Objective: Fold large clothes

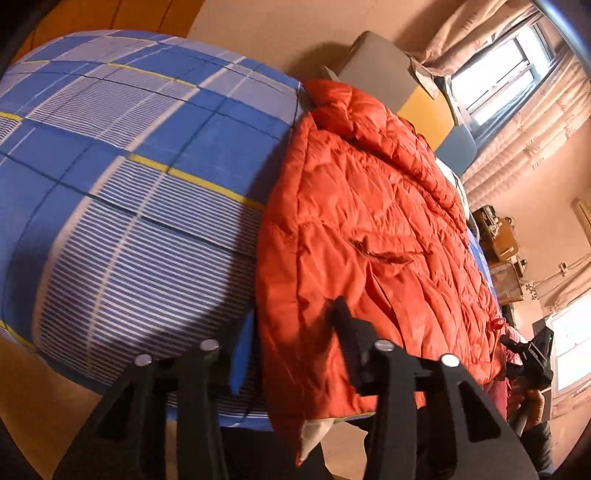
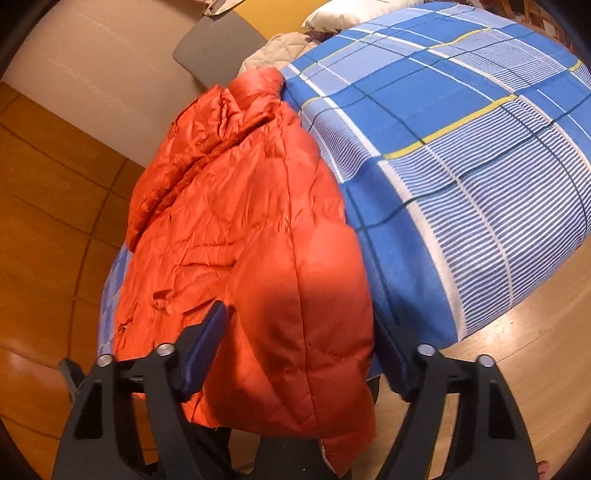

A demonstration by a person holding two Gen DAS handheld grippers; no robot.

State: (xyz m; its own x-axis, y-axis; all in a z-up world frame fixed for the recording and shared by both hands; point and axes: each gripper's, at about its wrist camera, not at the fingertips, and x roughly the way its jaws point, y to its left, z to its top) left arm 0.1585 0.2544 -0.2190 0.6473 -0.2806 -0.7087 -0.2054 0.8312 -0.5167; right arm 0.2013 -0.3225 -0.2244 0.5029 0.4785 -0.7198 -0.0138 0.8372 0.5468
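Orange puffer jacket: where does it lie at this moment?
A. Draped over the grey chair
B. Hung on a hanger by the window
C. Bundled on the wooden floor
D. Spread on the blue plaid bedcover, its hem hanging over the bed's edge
D: the orange puffer jacket lies on the blue plaid bedcover, and its lower part hangs past the edge of the bed toward the camera.

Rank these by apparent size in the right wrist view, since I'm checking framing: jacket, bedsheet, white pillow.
1. bedsheet and jacket: similar apparent size, and the jacket is nearer, so unranked.
2. white pillow, clearly smallest, partly cut off.
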